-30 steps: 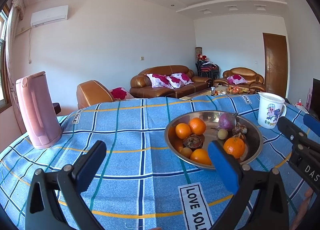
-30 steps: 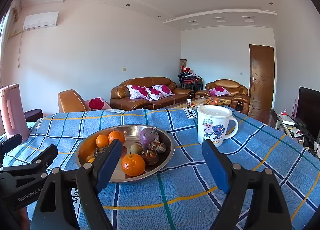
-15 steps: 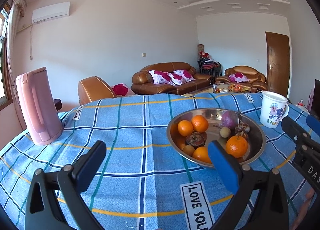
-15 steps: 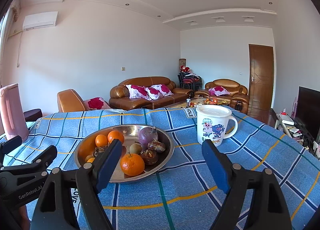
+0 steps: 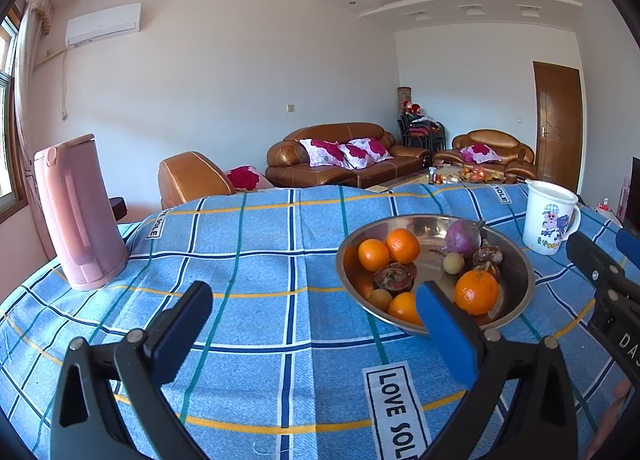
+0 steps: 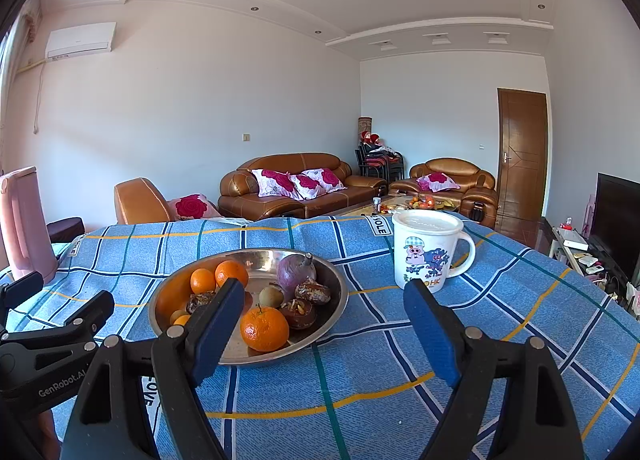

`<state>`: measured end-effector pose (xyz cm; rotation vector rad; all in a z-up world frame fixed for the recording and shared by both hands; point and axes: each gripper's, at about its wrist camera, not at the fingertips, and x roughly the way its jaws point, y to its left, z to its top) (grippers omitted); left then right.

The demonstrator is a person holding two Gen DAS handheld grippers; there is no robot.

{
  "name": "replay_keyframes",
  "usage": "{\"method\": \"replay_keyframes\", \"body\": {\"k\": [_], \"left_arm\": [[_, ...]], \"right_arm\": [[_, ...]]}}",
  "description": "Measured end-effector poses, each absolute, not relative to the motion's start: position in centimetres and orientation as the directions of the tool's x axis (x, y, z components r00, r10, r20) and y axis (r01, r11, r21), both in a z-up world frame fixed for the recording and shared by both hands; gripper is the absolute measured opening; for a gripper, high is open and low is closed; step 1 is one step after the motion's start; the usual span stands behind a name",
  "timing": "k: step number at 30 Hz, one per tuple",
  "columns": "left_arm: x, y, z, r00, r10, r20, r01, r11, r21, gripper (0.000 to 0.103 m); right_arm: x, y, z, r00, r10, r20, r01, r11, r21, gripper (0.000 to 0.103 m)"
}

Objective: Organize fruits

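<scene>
Blue checked cloth (image 6: pixel 360 388) stretches out under both my grippers, covering the whole table. Ahead of my left gripper (image 5: pixel 312 320) and off to its left stands a pink kettle (image 5: pixel 78 215), upright on the cloth, well apart from everything else. Between the two tools sits the steel bowl (image 6: pixel 332 280) of fruit: just past my right gripper's (image 6: pixel 324 316) left finger, and behind my left gripper's right finger. A white cartoon mug (image 6: pixel 426 250) stands upright just beyond my right gripper's right finger, beside the bowl, not touching it. In the bowl: a purple fruit (image 6: pixel 296 274) at the back, oranges (image 6: pixel 264 328) front and left, dark brown fruits (image 6: pixel 298 314) between. Both my grippers hang with fingers wide apart, nothing between them.
</scene>
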<state>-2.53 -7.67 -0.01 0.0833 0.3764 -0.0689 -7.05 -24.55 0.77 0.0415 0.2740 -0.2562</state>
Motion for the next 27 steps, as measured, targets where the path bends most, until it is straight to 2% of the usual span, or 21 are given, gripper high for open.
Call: {"method": "replay_keyframes", "body": {"k": [13,19,23,27], "left_arm": [[-2.2,-7.6,-0.1,0.923,-0.022,-0.385,0.057,0.995,0.080,0.103],[-2.0,-7.4,-0.1,0.918,-0.027,-0.395,0.059,0.996,0.068,0.103],[-1.9,-7.4,-0.1,0.916,-0.033,-0.399,0.063,0.996,0.061,0.103],[-1.7,-7.3,-0.2,0.912,-0.023,-0.411,0.052,0.997,0.059,0.103]], "right_arm": [[-7.0,-24.9,0.7,0.926,-0.251,-0.281,0.264,0.964,0.009,0.083],[-6.6,-26.3,0.4,0.901,-0.286,-0.327,0.319,0.947,0.050,0.083],[-5.8,-28.4,-0.1,0.850,-0.323,-0.417,0.386,0.919,0.076,0.083],[-4.3,-32.3,-2.0,0.716,-0.349,-0.605,0.489,0.869,0.078,0.083]]}}
